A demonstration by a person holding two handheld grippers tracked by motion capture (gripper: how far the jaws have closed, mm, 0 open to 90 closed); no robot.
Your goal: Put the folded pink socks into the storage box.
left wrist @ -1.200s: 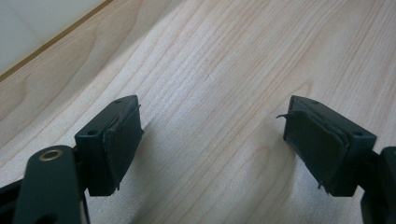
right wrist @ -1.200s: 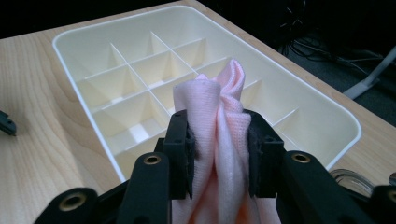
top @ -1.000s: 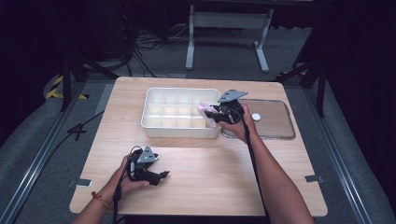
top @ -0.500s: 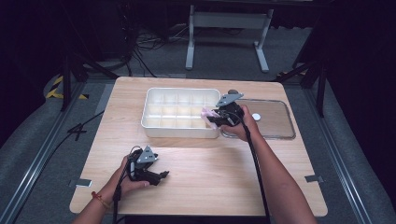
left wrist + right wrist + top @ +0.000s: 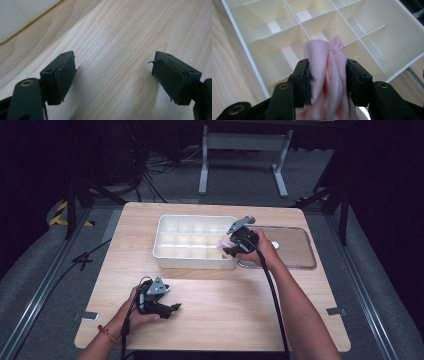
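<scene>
Seen from the high view: right tongs [image 5: 226, 248] over the near right corner of the tray [image 5: 165, 256] with a pink cloth [image 5: 223, 243] between the jaws, clear lid [image 5: 295, 251] just right of the tray, left tongs [image 5: 172, 308] low on the worktop [image 5: 225, 305] well in front of the tray, jaws apart. From the left gripper view: both pads wide apart over bare wood, nothing between, tray wall at top left. From the right gripper view: cloth [image 5: 328, 75] bunched between the pads above a tray [image 5: 249, 60] compartment, jaws just easing wider yet touching it on both sides.

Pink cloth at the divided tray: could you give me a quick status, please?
Right hand-held gripper jaws just opening, pink cloth between them, over divided tray. Left hand-held gripper open, empty. Nothing in the way.
</scene>
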